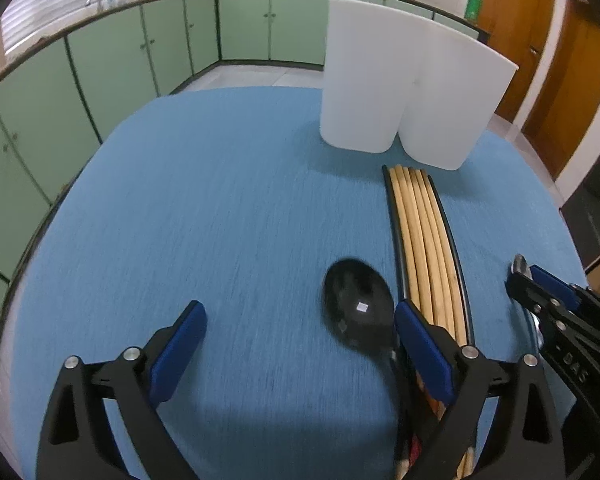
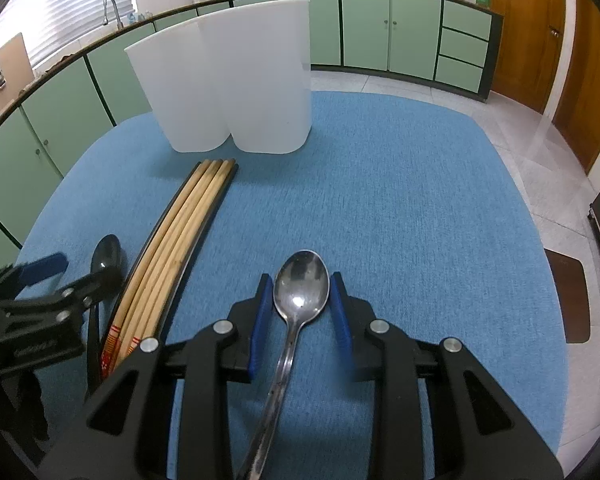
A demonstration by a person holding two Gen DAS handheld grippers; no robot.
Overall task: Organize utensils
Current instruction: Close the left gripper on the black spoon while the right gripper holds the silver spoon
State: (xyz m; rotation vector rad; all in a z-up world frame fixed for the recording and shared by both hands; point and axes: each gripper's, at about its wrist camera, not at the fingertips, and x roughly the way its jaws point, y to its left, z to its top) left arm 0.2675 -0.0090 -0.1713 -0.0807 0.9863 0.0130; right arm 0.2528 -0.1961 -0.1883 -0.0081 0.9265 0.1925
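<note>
My left gripper is open wide over the blue mat. A black spoon lies bowl-up between its fingers, close to the right pad, and no pad presses on it. A row of wooden and black chopsticks lies just right of that spoon. In the right wrist view my right gripper is shut on a metal spoon. The pads sit against both sides of its bowl, and the handle runs back under the camera. The left gripper, black spoon and chopsticks show at left.
Two tall white containers stand side by side at the far end of the blue mat, just beyond the chopstick tips. The right gripper shows at the right edge. Green cabinets and tiled floor surround the table.
</note>
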